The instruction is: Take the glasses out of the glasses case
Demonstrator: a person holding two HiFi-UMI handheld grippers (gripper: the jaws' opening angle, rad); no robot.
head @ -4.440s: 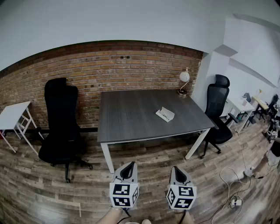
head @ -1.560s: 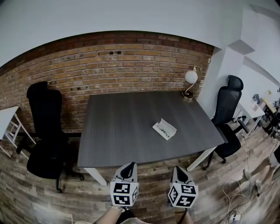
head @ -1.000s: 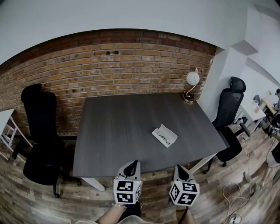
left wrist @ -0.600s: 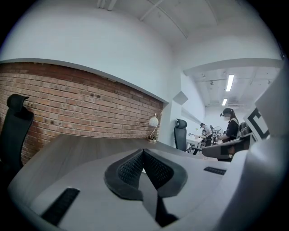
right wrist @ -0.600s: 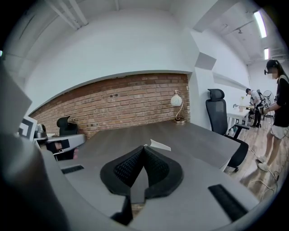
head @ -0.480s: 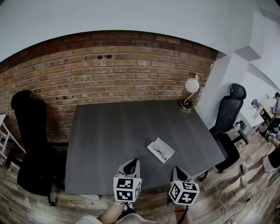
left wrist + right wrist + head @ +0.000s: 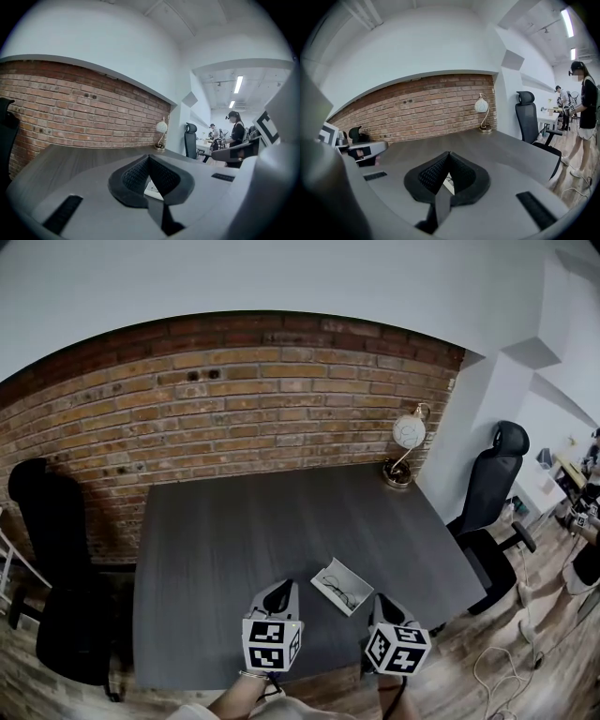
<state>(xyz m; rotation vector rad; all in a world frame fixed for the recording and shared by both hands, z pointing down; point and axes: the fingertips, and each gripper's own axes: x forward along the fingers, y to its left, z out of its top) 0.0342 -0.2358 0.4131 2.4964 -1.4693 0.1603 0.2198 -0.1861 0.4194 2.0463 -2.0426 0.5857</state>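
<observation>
At the near edge of the dark table [image 7: 216,549], we hold the left gripper [image 7: 277,592] and right gripper [image 7: 385,604] short of the work, each pair of fingers pressed together on nothing. The open glasses case [image 7: 354,579] lies just ahead between them, toward the near right corner, the glasses [image 7: 336,589] inside it. Our worry: the case looks light and unheld, so a pull on the thin frame could drag it off that edge or bend an arm.
</observation>
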